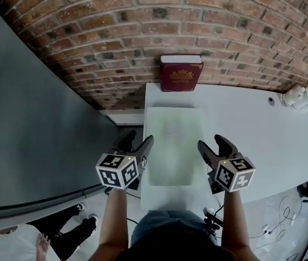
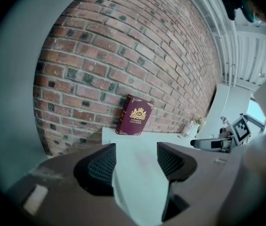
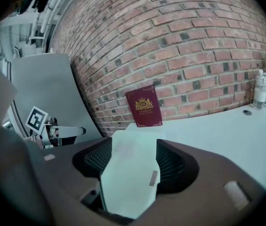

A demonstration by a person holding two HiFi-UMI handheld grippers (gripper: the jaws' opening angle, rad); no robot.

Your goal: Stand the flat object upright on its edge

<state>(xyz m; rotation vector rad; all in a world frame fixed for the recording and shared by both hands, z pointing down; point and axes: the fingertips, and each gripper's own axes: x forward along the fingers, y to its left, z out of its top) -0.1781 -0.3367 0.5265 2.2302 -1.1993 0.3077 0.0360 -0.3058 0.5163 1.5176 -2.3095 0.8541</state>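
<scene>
Red brick wall (image 1: pixel 225 31) backs a white table (image 1: pixel 252 124), and a maroon book (image 1: pixel 181 76) stands on its lower edge against the bricks at the worktop's far edge, towards the far left corner. Its cover, turned to the person, carries a gold crest with lettering too small to read. A pale green mat (image 1: pixel 173 145) lies flat down the left part of the worktop, reaching the near edge. Two bare forearms come up over the near edge. The left gripper (image 1: pixel 137 143) hangs at the mat's left side and the right gripper (image 1: pixel 214 144) at its right, both pointing towards the wall. Each has its jaws spread wide with nothing held between them. A white bottle (image 1: pixel 297 97) sits by the far right corner.
</scene>
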